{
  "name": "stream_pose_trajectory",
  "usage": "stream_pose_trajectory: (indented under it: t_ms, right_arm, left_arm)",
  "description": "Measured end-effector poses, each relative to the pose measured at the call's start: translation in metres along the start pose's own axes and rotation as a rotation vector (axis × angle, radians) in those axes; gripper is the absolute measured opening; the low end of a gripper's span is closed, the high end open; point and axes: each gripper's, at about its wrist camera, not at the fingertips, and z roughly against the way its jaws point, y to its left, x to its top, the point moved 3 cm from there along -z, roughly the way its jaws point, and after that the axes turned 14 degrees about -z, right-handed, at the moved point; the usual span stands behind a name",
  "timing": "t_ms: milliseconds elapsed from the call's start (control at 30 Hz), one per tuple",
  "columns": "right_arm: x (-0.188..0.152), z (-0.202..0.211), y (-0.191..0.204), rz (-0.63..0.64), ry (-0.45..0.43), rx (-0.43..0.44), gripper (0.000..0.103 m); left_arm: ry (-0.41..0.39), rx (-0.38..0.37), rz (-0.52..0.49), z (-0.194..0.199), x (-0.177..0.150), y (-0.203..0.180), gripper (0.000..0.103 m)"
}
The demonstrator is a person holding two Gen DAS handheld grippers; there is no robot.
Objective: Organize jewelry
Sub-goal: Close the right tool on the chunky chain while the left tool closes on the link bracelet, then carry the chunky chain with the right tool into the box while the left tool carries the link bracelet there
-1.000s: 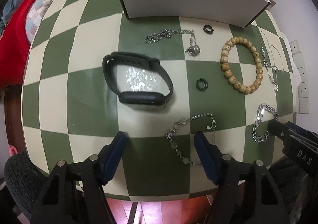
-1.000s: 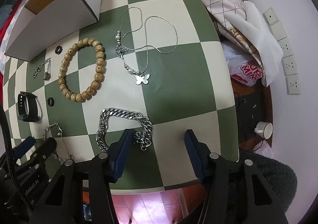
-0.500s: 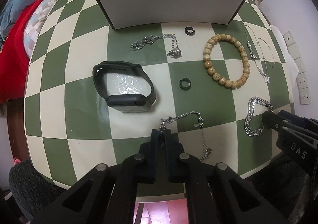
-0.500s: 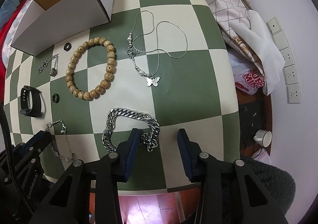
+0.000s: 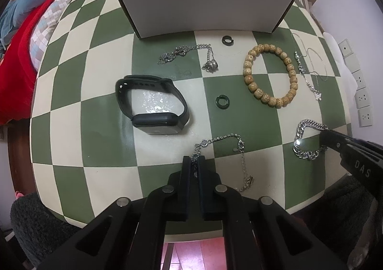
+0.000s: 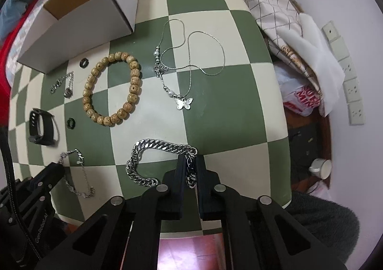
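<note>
Jewelry lies on a green and cream checked table [image 5: 107, 126]. My left gripper [image 5: 194, 162] is shut on one end of a thin silver bracelet [image 5: 240, 148], which also shows in the right wrist view [image 6: 81, 174]. My right gripper [image 6: 191, 162] is shut on a thick silver chain bracelet [image 6: 155, 145], seen in the left wrist view [image 5: 302, 140] at the right edge. An open white box [image 5: 205, 4] stands at the far side of the table.
On the table lie a black smartwatch [image 5: 150, 104], a wooden bead bracelet [image 5: 270, 76], two dark rings [image 5: 222, 102] [image 5: 227, 40], a silver chain with a charm [image 5: 189, 54] and a butterfly necklace [image 6: 184, 71]. Cloth and bags [image 6: 299, 42] sit beyond the right edge.
Both grippers have closed: the left on the thin silver bracelet, the right on the thick chain bracelet. Both have pulled back a little from the table.
</note>
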Motion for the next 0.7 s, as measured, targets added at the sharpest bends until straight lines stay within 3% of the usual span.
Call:
stream_pose_trajectory:
  t_ms: [233,700]
  right_arm:
    - [0.003,0.017,-0.016,-0.085,-0.016,0.113,0.008]
    - [0.000,0.061,-0.010,-0.094,-0.052,0.248,0.007]
  left_arm:
    - [-0.025,-0.040,0.028,0.018,-0.001,0.015,0.002]
    - [-0.130,-0.043,0.029,0.071,0.008,0.039,0.002]
